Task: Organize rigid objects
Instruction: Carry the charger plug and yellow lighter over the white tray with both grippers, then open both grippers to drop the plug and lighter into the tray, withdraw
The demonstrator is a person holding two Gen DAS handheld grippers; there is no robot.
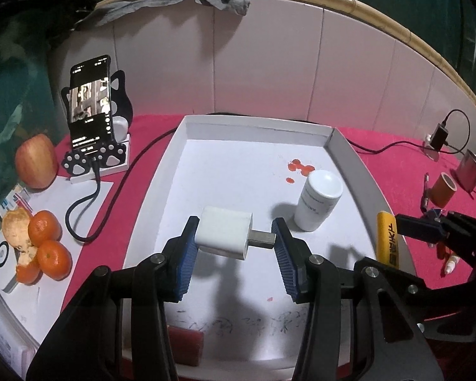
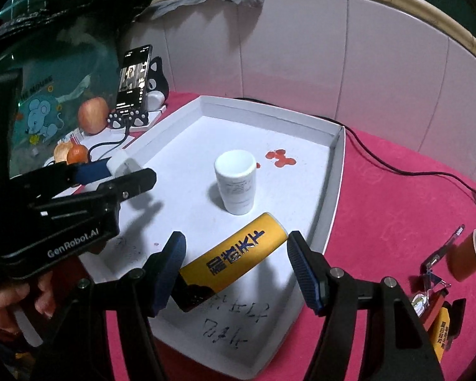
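Blue pads of the left hand-held gripper (image 1: pixel 234 247) pinch a white charger (image 1: pixel 225 236); the right hand-held gripper (image 2: pixel 234 266) clasps a yellow tube (image 2: pixel 234 258). Both hang over the white tray (image 1: pixel 257 127); release probably comes next.

Black hand-held gripper (image 1: pixel 234 250), blue ribbed pads (image 1: pixel 184 263), silver screws, white "GenRobot.AI" lettering.

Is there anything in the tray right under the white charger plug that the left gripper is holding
No. The left gripper holds the white square charger plug over a bare patch of the shallow white cardboard tray. The white cylindrical bottle stands off to its right, clear of the spot.
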